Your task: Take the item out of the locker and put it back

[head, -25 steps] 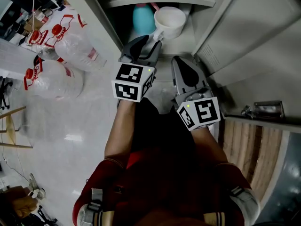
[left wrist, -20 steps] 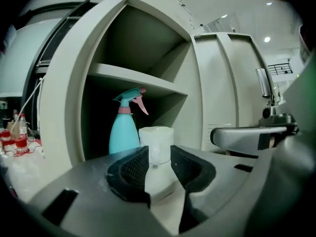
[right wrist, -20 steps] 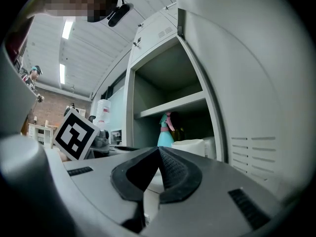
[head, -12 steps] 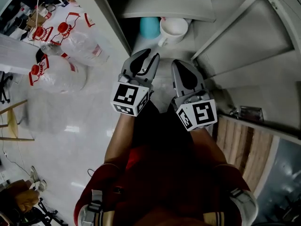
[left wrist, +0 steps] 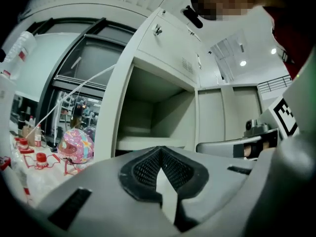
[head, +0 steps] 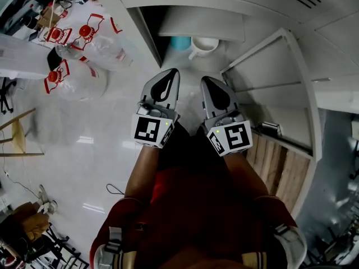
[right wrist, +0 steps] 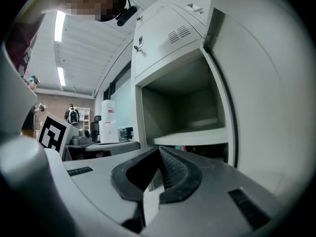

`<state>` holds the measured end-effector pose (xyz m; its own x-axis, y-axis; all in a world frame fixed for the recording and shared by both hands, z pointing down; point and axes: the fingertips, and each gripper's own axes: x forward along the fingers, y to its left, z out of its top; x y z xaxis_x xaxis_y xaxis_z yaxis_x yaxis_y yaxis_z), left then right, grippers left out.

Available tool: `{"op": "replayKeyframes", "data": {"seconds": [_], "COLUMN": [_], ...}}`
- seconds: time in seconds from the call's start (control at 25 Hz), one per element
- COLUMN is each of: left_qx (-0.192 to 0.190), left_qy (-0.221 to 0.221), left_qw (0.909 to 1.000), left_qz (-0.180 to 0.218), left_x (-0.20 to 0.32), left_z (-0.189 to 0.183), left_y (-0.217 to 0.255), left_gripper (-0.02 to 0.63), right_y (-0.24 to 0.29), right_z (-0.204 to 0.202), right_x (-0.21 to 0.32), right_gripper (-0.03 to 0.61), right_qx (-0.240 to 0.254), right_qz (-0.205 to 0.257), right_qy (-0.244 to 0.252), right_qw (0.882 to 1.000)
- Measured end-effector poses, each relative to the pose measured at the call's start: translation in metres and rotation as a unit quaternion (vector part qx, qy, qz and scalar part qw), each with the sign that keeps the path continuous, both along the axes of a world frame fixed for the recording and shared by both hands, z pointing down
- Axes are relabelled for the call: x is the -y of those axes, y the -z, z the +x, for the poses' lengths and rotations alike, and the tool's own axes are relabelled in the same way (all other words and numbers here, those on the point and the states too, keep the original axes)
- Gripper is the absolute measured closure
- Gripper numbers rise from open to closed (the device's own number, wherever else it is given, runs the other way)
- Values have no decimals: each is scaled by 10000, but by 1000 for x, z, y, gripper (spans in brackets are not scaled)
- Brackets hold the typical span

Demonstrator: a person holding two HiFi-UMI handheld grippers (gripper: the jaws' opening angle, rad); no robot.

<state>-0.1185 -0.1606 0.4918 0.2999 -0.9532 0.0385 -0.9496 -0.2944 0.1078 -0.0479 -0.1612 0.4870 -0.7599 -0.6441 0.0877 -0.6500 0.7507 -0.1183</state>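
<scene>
The white mug [head: 205,44] stands inside the locker [head: 196,22] at 12 o'clock from both grippers, just beside a teal item [head: 180,42]. The left gripper [head: 171,74] and right gripper [head: 208,83] are clenched on nothing. The mug is probably rigid, glazed-slick and breakable, so take hold of it at the handle or rim.

locker [head: 133,24] front: open | door [head: 269,77]: swung right | shelf [head: 199,22]: overhangs mug [head: 205,45], blue item [head: 180,42] | jugs [head: 84,41]: floor left

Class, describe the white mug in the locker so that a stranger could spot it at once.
Start at the open pale grey metal locker. In the compartment under its shelf stands the white ceramic mug. It is the white, open-topped one with a handle, unlike the teal rounded object beside it.
</scene>
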Motion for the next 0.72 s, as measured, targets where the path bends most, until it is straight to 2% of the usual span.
{"op": "replayKeyframes", "data": {"seconds": [0.28,0.72], "left_qx": [124,147], "left_qy": [208,184], "left_qw": [9984,9991], "left_qz": [513,353], "left_x": [-27,-65], "left_z": [-2,-2], "left_y": [95,187], "left_gripper": [607,607], "right_y": [75,173], "right_z": [-12,-19], "right_x": [-18,-45], "right_gripper": [580,580], "right_qx": [105,177], "right_qz": [23,-101], "right_qy": [248,387], "right_qw": [9996,9990]}}
